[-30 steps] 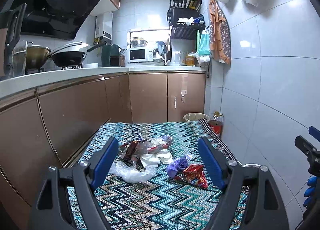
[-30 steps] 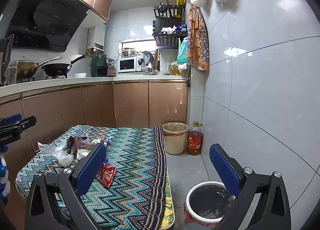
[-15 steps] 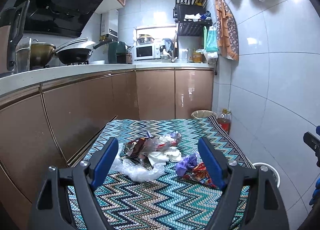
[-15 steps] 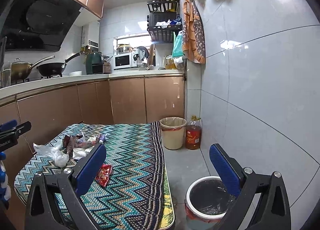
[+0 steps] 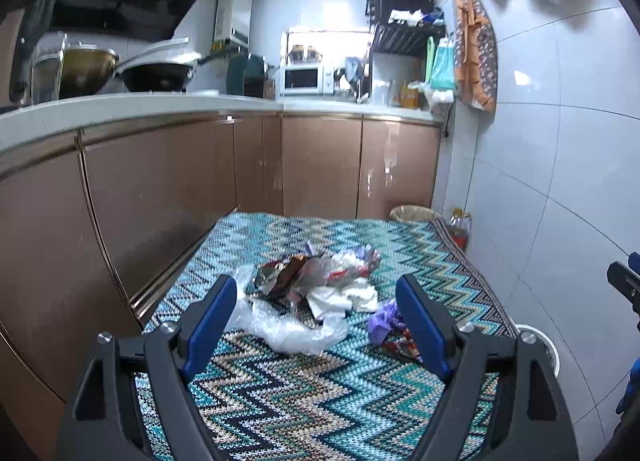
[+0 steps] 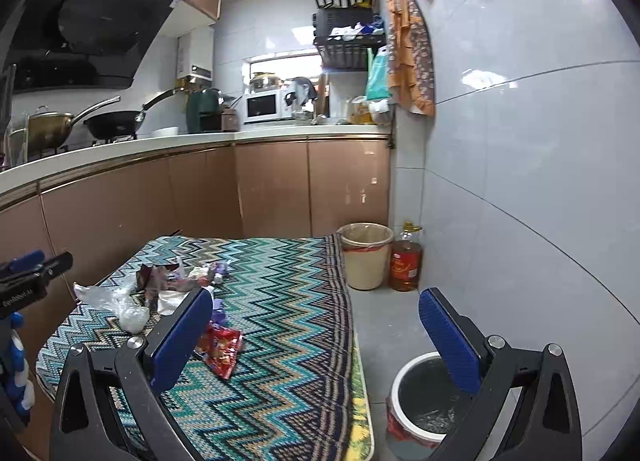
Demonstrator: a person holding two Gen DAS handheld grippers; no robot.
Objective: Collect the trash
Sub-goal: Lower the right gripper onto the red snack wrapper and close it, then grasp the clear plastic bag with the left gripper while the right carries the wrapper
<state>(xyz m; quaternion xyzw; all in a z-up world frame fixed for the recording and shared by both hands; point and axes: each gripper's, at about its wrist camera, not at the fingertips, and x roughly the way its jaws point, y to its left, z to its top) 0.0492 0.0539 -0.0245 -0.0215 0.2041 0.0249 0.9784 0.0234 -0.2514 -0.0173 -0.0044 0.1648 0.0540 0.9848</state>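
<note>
Left wrist view puts the wide-open, empty left gripper [image 5: 316, 315] just short of the crumpled wrappers [image 5: 316, 281] on the zigzag cloth [image 5: 320, 393]: the approach step, needing a forward dip and squeeze.

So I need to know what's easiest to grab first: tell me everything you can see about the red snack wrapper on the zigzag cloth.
The red snack wrapper is a crumpled, glossy foil-like packet with pale printing, lying flat and loose on the zigzag cloth, nearer the edge than the main trash heap. A purple scrap lies against its far end. The right gripper's inner finger hides part of it. No gripper touches it.
</note>
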